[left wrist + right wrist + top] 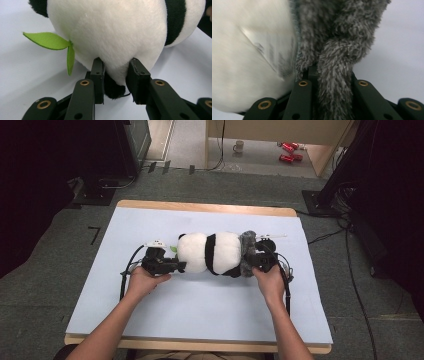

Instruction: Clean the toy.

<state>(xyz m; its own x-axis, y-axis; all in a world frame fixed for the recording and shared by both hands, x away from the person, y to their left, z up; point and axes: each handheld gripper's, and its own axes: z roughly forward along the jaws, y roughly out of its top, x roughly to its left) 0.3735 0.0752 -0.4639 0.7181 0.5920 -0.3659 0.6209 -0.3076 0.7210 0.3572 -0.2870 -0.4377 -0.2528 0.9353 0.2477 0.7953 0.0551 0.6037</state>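
Panda plush (210, 252) lies lengthwise mid-surface (200, 305). Left gripper (116, 75) is pinching its white end, right gripper (332, 82) is clamped on the grey fur (337, 50). Grabbing's done; looks like lifting's left.

A white-and-black plush panda toy (212, 252) of soft, short-piled cloth is seen, with flat matt green felt leaves (51, 42). A shaggy grey long-piled fur piece (337, 50) adjoins it. A smooth matt pale blue sheet (200, 300) covers a light wooden table (200, 208).
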